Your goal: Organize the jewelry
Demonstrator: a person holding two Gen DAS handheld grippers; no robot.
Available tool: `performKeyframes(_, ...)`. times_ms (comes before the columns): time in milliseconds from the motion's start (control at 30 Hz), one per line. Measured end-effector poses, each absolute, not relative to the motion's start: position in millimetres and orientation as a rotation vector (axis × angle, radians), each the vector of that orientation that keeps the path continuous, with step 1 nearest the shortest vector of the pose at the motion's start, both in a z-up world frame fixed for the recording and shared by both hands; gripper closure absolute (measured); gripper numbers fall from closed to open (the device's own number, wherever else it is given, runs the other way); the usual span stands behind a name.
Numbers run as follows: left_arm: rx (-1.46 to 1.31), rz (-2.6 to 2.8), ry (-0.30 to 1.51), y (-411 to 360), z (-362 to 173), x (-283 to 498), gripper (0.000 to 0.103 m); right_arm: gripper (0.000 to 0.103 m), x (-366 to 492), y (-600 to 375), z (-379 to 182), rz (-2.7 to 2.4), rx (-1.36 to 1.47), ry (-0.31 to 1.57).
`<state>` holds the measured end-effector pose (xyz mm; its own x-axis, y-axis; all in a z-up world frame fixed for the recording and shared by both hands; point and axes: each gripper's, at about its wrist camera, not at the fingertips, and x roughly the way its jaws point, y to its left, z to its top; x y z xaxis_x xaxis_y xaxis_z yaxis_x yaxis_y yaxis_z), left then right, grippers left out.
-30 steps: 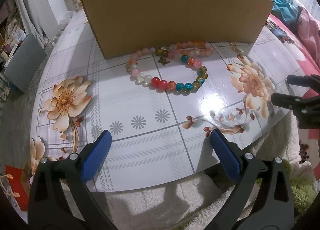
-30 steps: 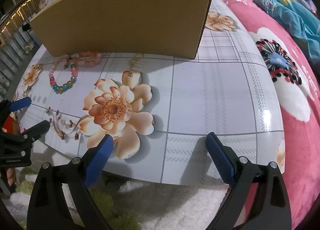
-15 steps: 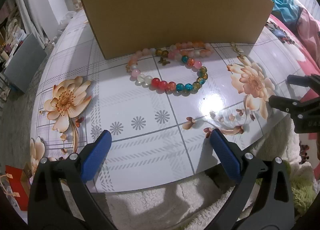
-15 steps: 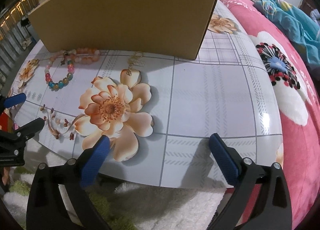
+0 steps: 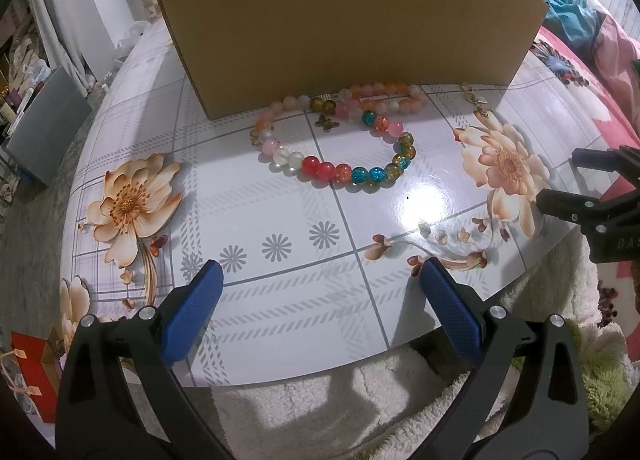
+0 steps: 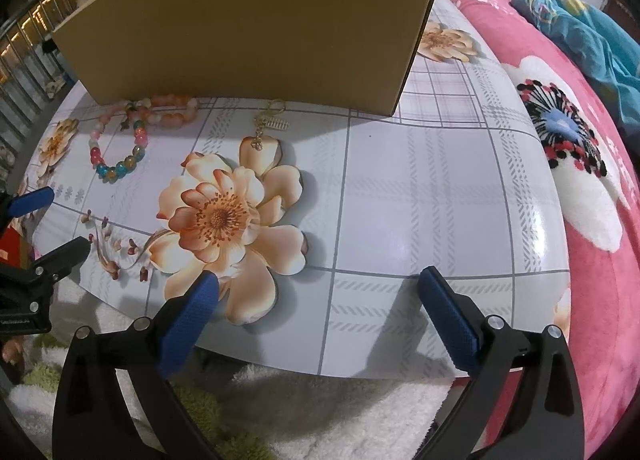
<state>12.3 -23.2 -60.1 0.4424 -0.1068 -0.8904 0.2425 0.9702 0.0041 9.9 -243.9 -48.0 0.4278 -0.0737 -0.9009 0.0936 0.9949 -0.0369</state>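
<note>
Pre-grasp — left gripper and right gripper both spread wide, empty, over tabletop; next, presumably: reach beaded bracelet, lift into cardboard box.

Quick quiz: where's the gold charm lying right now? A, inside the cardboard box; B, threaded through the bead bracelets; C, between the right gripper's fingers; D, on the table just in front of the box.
D: the gold charm lies on the table before the cardboard box, apart from the bead bracelets and far from the open right gripper.
</note>
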Motion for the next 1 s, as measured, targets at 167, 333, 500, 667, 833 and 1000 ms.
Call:
performKeyframes(167,0.137,-0.217,1.086,-23.5,-59.9,11.7,0.007,0.006,10.3,-243.2,-48.3,-0.108,0.02,1.119)
performKeyframes(333,0.136,-0.218,1.089,-22.8,-60.3,11.3,0.007,0.006,8.9,-242.4,-49.8,-0.108,0.021,1.109)
performKeyframes(500,0.135,-0.216,1.086,-23.0,-60.0,12.6,0.007,0.006,5.8,-241.9,-50.2,-0.111,0.023,1.096)
performKeyframes(667,0.133,-0.216,1.072,-22.6,-59.9,10.4,0.007,0.006,4.2,-241.1,-50.3,-0.118,0.023,1.084)
performKeyframes(833,0.138,-0.224,1.071,-21.8,-60.1,7.7,0.007,0.006,0.0,-241.3,-51.1,-0.11,0.021,1.051)
performKeyframes(1000,0.143,-0.231,1.08,-21.9,-58.9,6.5,0.007,0.006,-3.9,-239.4,-51.6,-0.121,0.027,1.042)
